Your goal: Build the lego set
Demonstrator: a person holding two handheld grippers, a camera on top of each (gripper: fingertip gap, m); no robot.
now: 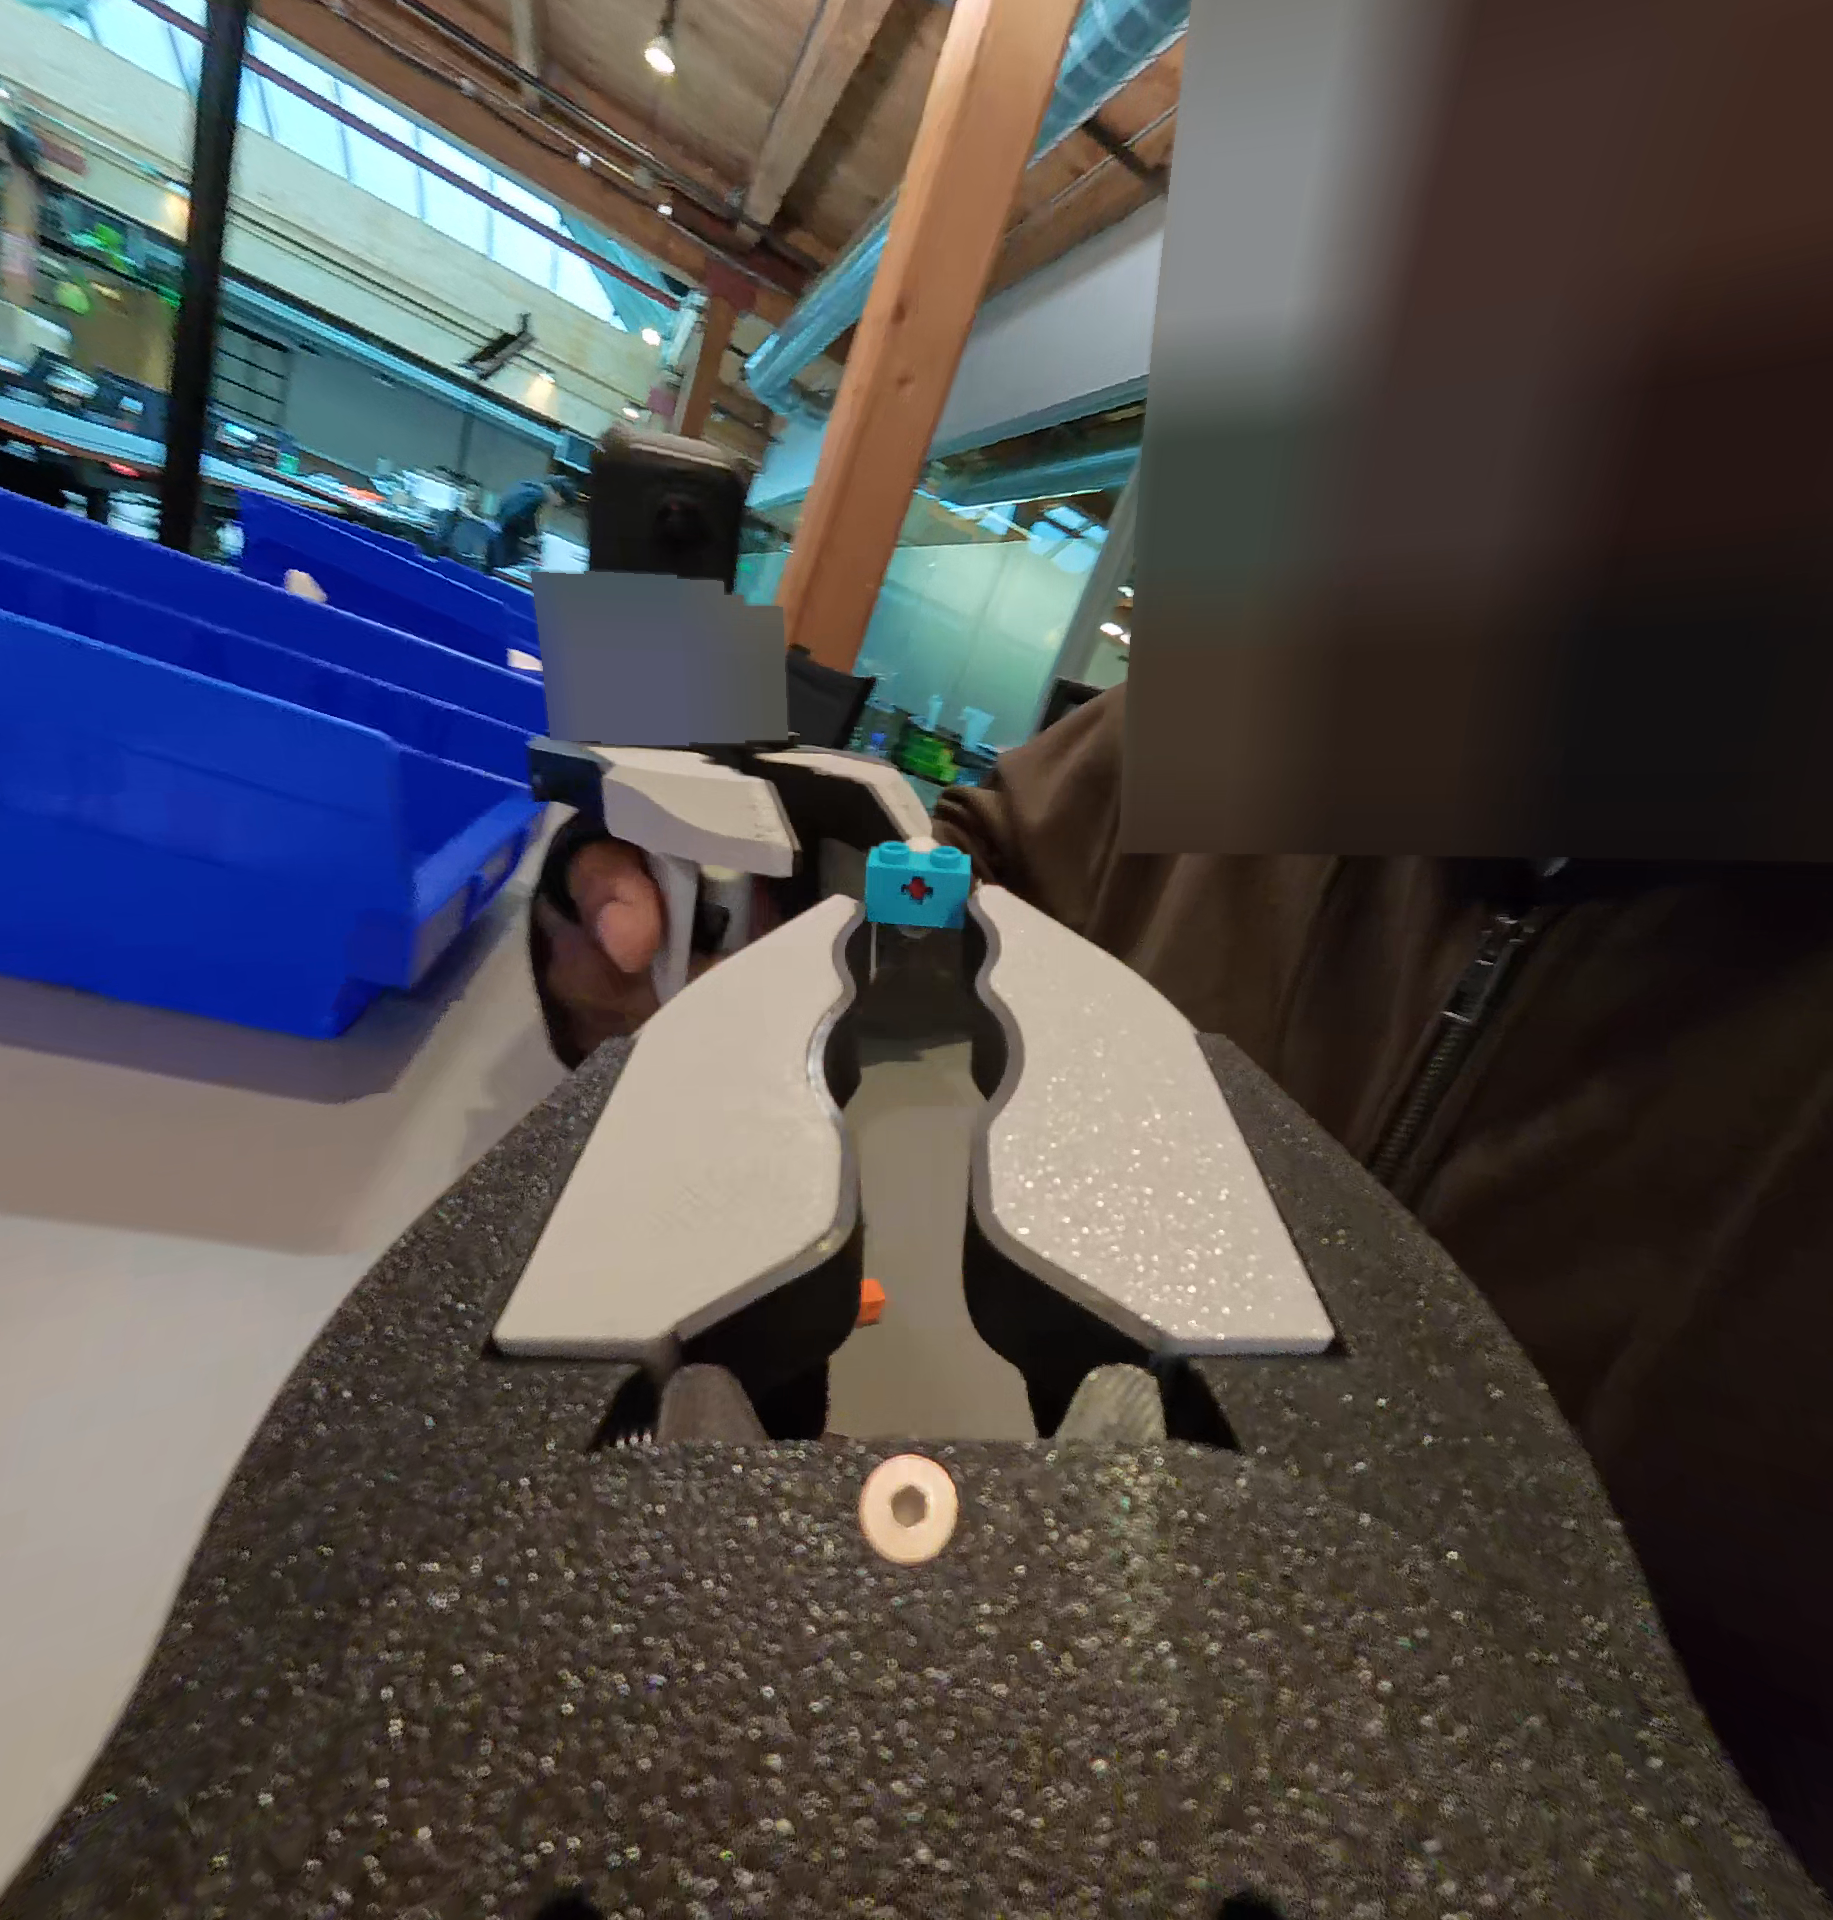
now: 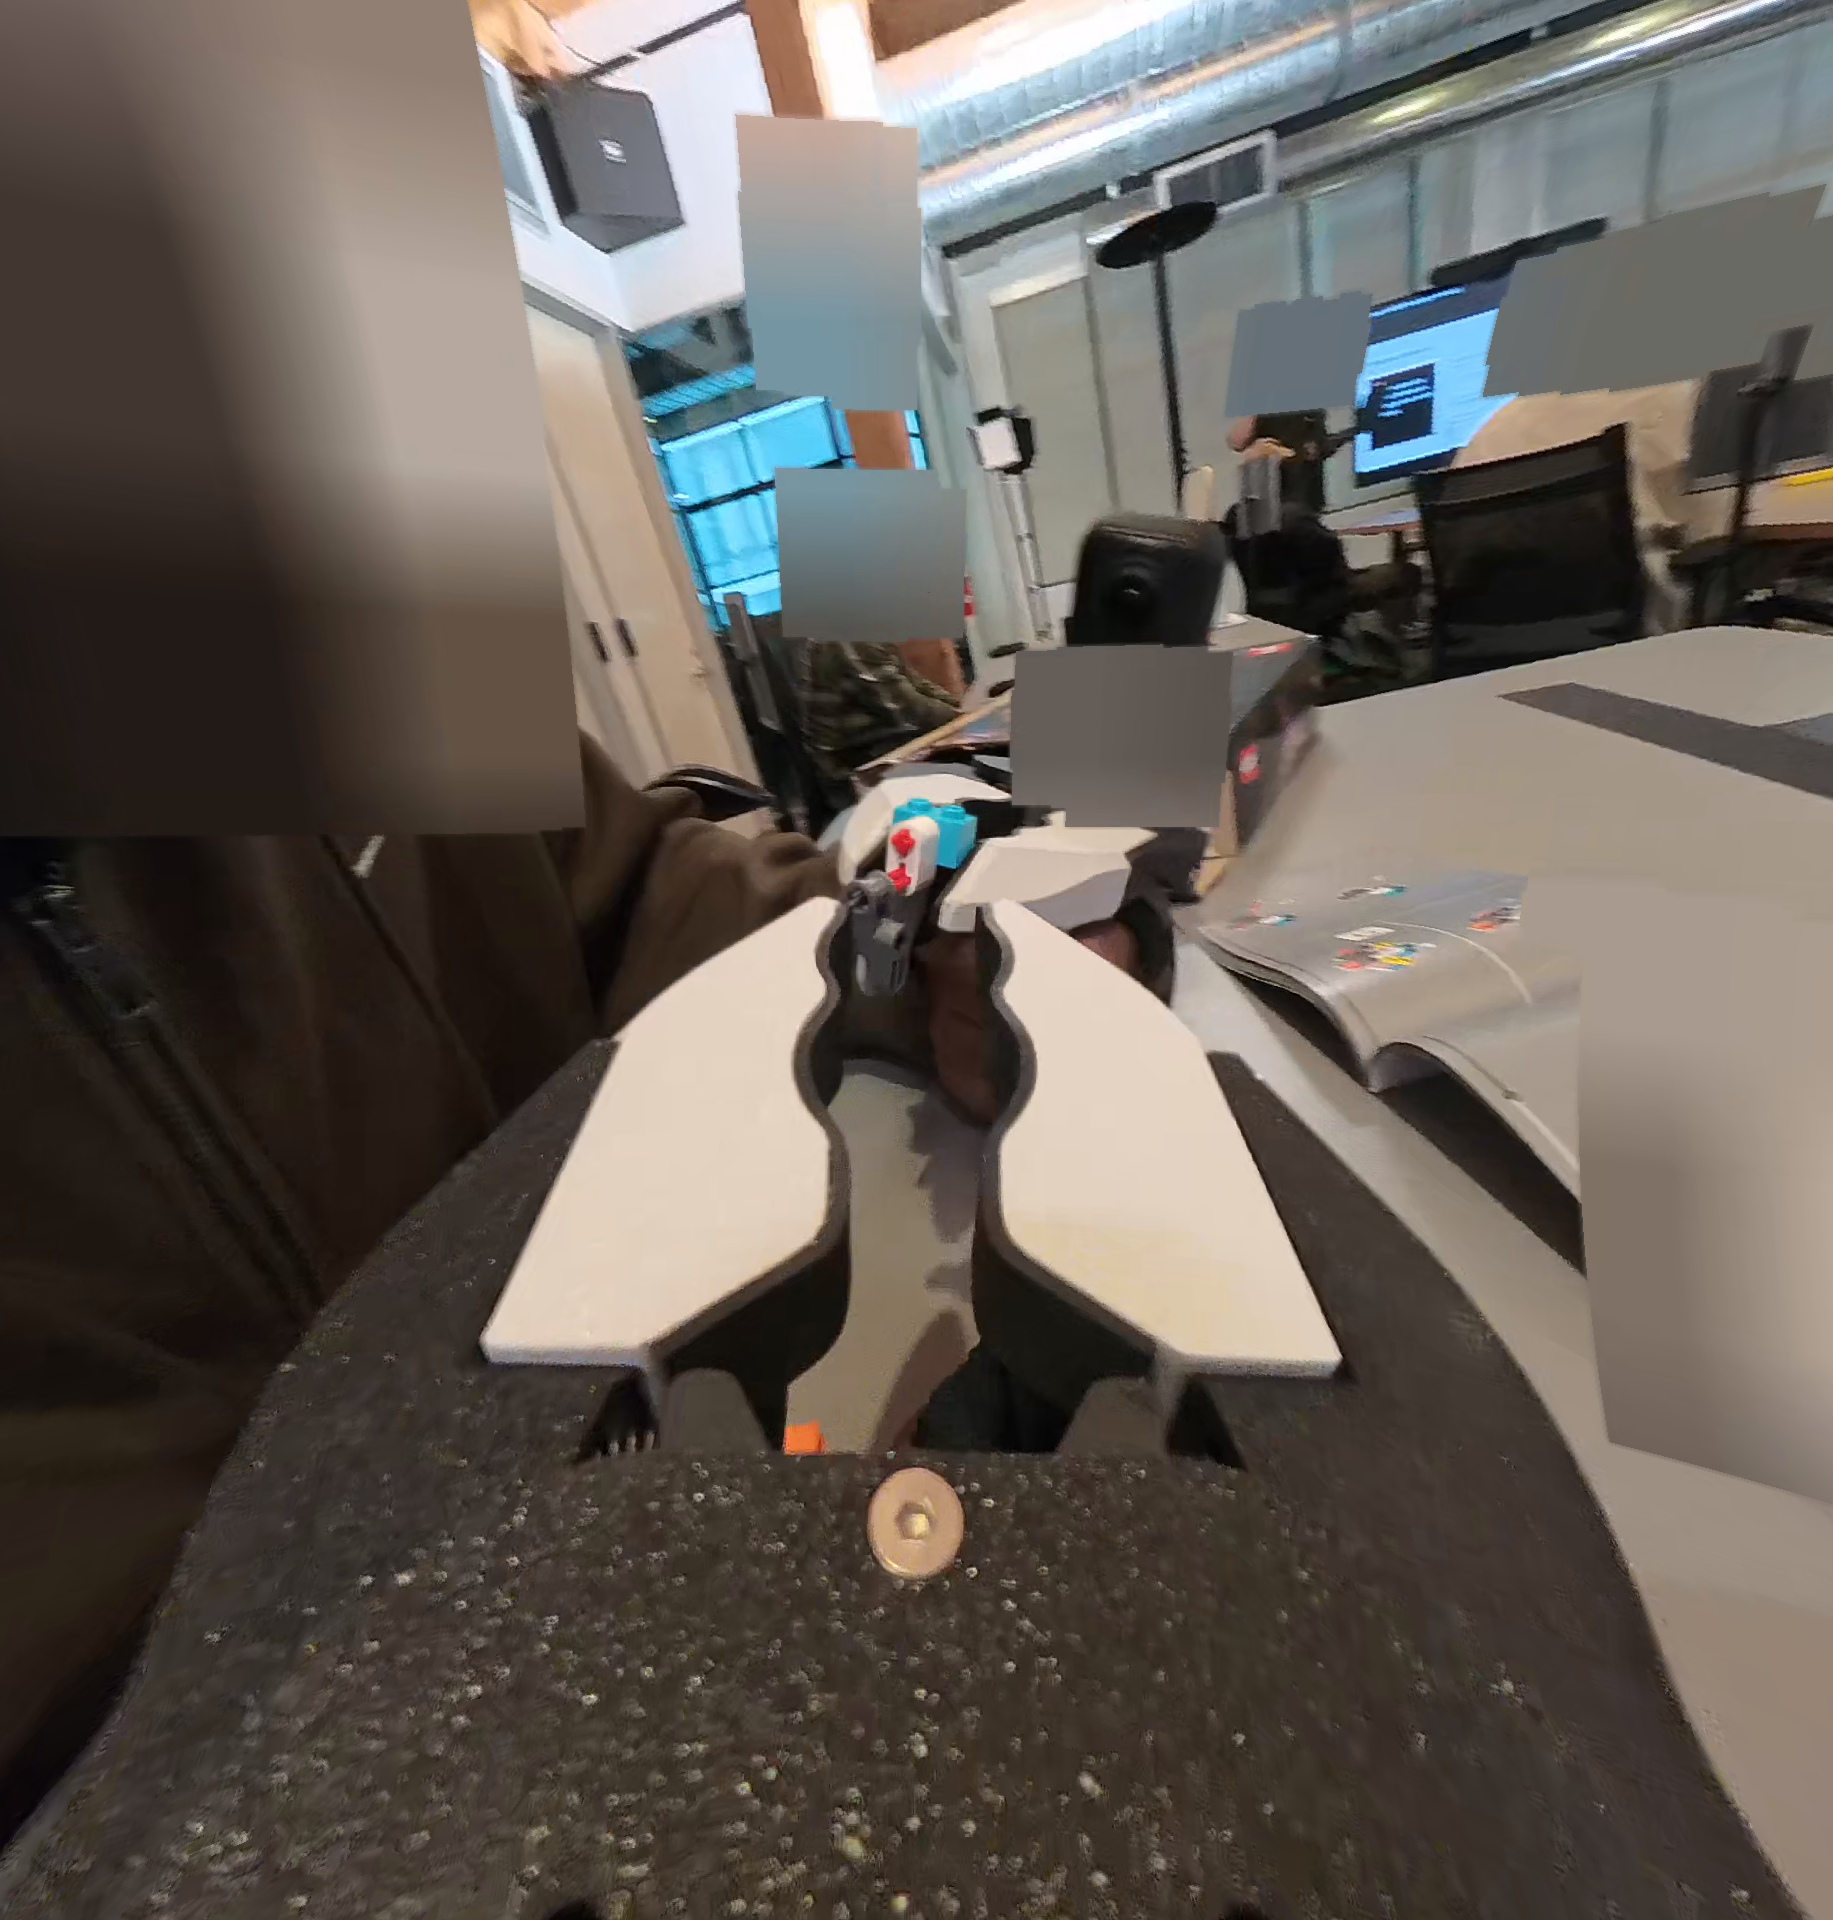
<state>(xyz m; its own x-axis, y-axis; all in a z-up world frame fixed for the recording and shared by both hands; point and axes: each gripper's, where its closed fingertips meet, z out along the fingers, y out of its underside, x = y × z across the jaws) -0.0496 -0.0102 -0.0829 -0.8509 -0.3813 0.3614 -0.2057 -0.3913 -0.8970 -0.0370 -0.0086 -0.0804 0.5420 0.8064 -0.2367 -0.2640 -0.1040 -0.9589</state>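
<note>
Studs up, teal brick (image 1: 913, 885) sits pinched by left gripper (image 1: 914, 914); right gripper (image 2: 907, 951) pinches upright grey piece (image 2: 881, 948).

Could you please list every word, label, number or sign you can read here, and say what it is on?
Nothing can be read with confidence.
Text lines on the bright wall screen: too blurred to read.
Print beside the small pictures in the open grey instruction booklet: too small to read.
A red mark on the dark cardboard box: blurred.
No writing shows on the turquoise lego brick.
</note>
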